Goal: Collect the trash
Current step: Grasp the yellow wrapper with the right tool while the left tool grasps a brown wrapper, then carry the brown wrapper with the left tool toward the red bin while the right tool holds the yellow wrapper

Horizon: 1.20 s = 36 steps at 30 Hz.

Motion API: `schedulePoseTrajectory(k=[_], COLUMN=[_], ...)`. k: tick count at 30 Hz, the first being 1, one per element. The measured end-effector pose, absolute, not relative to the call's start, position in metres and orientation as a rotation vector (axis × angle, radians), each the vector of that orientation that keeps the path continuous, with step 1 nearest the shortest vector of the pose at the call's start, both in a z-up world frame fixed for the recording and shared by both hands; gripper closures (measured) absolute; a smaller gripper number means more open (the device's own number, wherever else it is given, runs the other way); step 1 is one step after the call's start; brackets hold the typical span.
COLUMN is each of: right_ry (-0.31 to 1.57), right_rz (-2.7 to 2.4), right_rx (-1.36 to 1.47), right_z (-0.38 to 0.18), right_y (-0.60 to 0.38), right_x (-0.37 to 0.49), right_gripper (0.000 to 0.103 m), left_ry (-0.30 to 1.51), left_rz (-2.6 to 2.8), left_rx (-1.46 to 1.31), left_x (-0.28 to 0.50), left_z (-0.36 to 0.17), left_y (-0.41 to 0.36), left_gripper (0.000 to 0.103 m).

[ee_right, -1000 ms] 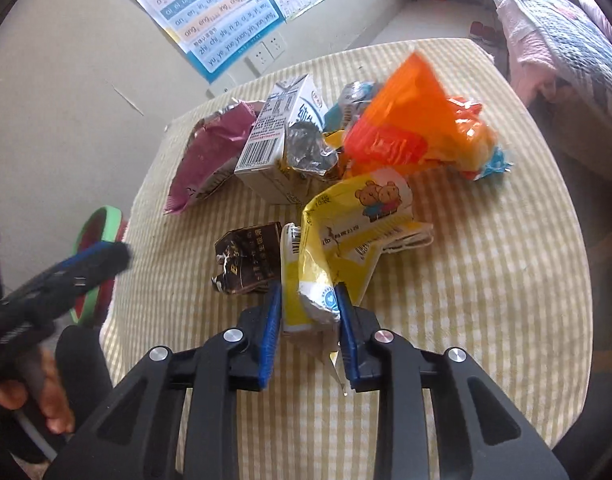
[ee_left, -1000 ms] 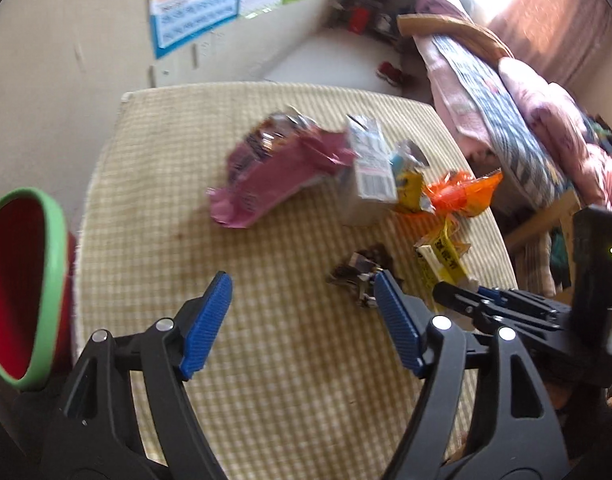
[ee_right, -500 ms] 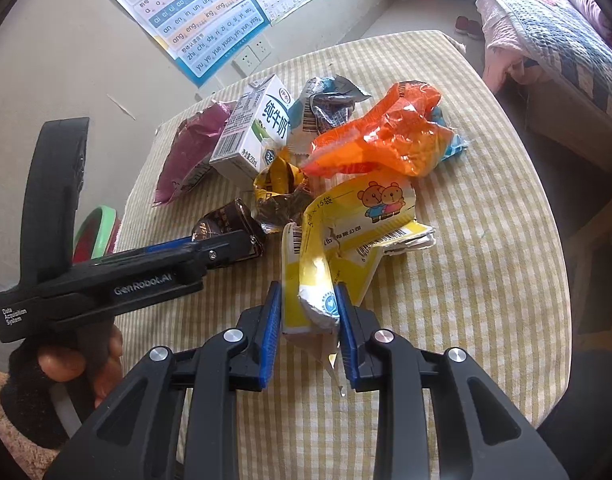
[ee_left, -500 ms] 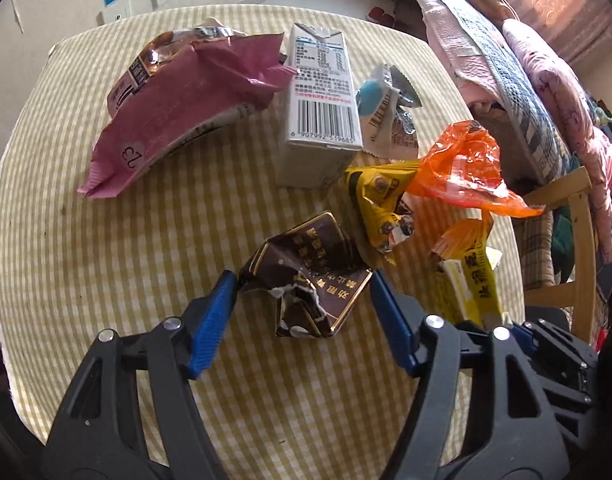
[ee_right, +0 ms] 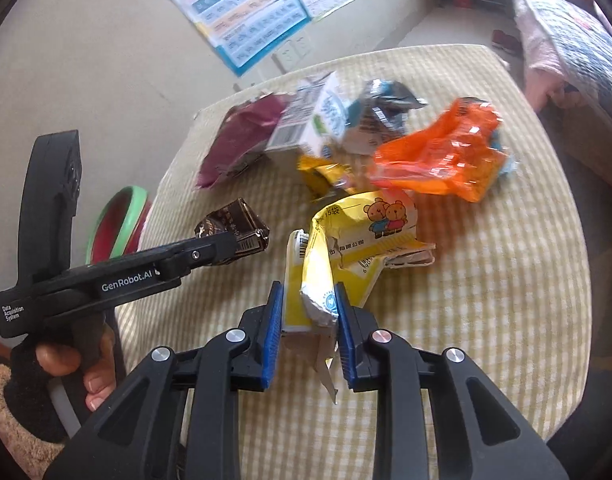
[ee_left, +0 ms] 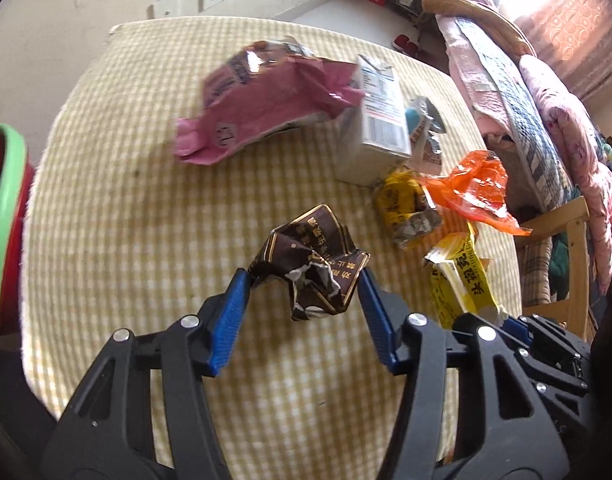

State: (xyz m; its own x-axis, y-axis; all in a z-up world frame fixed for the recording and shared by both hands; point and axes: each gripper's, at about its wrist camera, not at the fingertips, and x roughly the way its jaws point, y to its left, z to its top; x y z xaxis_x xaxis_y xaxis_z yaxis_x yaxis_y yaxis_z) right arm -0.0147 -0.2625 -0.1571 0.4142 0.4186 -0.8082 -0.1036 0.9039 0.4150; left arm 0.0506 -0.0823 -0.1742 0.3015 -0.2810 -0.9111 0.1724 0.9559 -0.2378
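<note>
1. The left gripper (ee_left: 304,280) points down at a crumpled brown wrapper (ee_left: 312,264) with gold edges.
2. Its jaws are closing. The brown wrapper sits between the blue pads, and both pads touch its edges.
3. The right gripper (ee_right: 309,308) is nearly closed. Its blue pads squeeze the end of a yellow bag (ee_right: 346,248) with two little bears on it.
4. The rest of the yellow bag lies on the table just in front of that gripper.
5. All the trash is on a round table with a yellow checked cloth (ee_left: 126,220).
6. Farther back lie a pink bag (ee_left: 266,112) and a white milk carton (ee_left: 376,120), which touch each other.
7. An orange plastic bag (ee_right: 438,156) lies to the right of the carton. A small yellow wrapper (ee_left: 406,208) is next to it.
8. A silver and blue wrapper (ee_right: 382,112) is behind the carton.
9. A red bin with a green rim (ee_left: 4,232) stands beside the table, on the left.
10. A person's hand (ee_right: 78,368) holds the left gripper's black handle.
</note>
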Motion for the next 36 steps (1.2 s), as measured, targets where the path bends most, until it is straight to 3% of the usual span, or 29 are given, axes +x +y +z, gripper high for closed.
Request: schedulePoseTrajectory(k=[7, 16, 36], right_ry=[1.161, 1.103, 1.001], right_rz=[0.349, 0.36, 0.428], right_rx=[0.283, 0.274, 0.211], right_z=[-0.167, -0.148, -0.111], right_y=[-0.246, -0.242, -0.211], right_x=[-0.015, -0.023, -0.022], right_gripper=[0.08, 0.08, 0.08], left_ry=[1.221, 1.212, 1.013], left_rz=[-0.244, -0.257, -0.179], left_rx=[-0.114, -0.13, -0.155], left_x=[0.047, 0.046, 0.031], left_z=[-0.175, -0.177, -0.111], left_y=[-0.063, -0.06, -0.023], left_gripper=[0.07, 0.07, 0.07])
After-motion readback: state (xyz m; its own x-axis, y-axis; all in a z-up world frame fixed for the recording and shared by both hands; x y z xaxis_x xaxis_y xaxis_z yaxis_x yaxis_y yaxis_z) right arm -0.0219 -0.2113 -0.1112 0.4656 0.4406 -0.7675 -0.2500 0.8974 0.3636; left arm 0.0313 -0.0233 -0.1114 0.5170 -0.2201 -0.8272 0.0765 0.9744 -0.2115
